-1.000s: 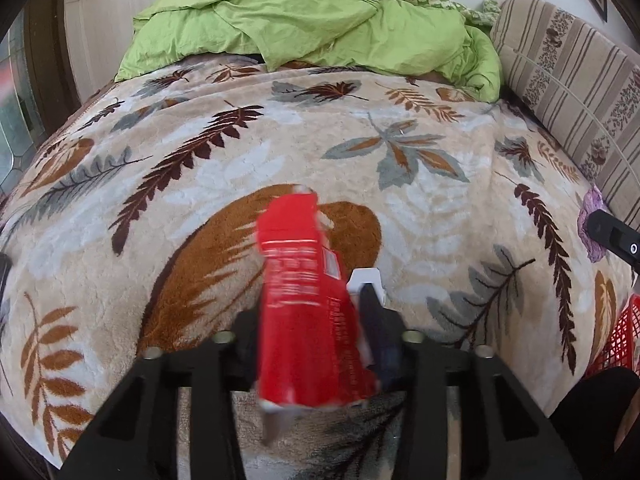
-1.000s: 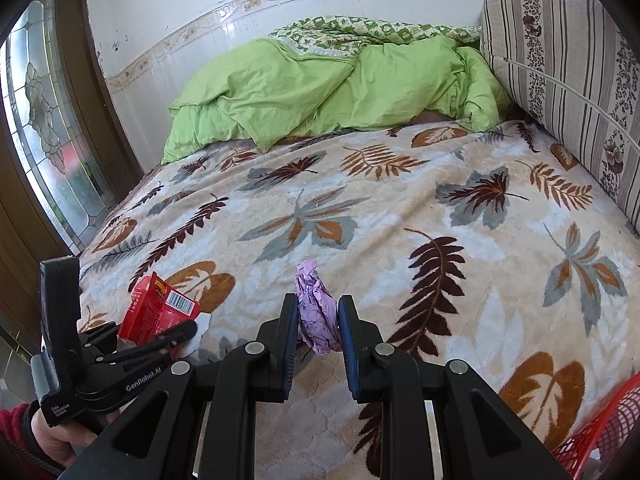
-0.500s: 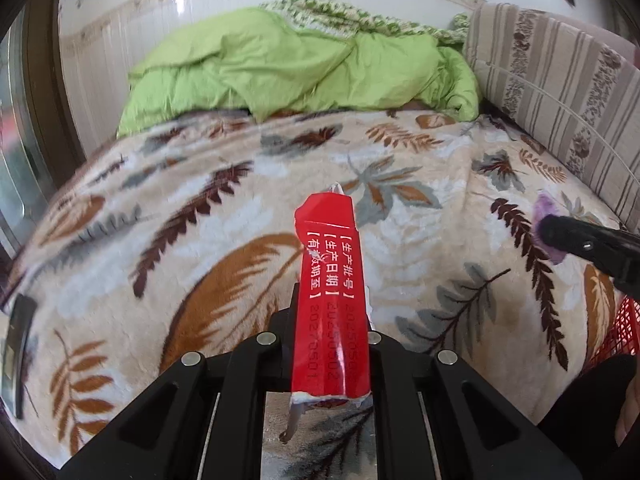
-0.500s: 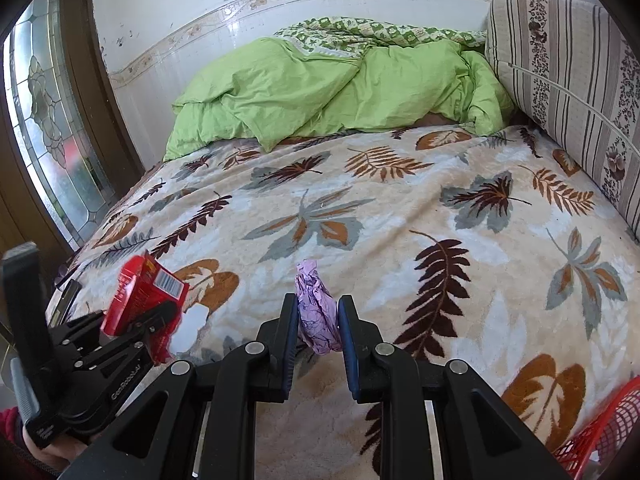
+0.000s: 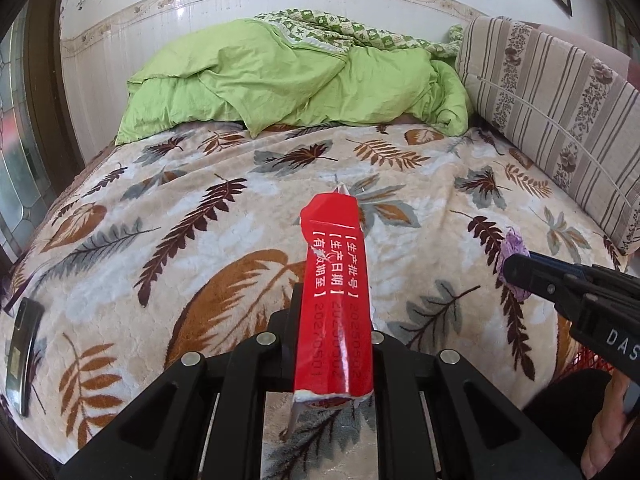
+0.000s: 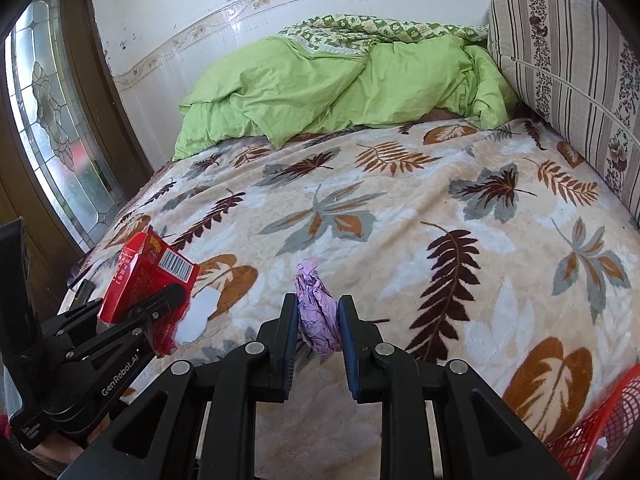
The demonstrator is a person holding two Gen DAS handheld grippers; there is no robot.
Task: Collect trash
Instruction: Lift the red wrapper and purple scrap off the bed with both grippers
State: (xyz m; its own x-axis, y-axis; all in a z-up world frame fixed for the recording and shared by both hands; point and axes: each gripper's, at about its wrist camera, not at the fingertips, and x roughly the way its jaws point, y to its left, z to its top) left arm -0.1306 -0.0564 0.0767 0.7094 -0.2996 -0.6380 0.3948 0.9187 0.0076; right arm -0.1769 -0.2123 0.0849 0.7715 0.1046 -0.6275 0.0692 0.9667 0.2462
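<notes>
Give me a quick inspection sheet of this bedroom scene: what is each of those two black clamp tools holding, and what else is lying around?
Surface: bed under a leaf-print blanket.
Job's things: red carton and crumpled purple wrapper, both held clear of the blanket; red mesh basket at the bed's near right edge.
Clutter: dark phone lying flat at the left edge.
Grippers: left gripper shut on the carton; right gripper shut on the wrapper.
Cables: nothing seen.
Surroundings: green duvet, striped cushion, stained-glass window.

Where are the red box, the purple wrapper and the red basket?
red box (image 5: 334, 300): left wrist view, printed side face.
purple wrapper (image 6: 318, 316): right wrist view, crumpled middle.
red basket (image 6: 596, 424): right wrist view, mesh wall.
</notes>
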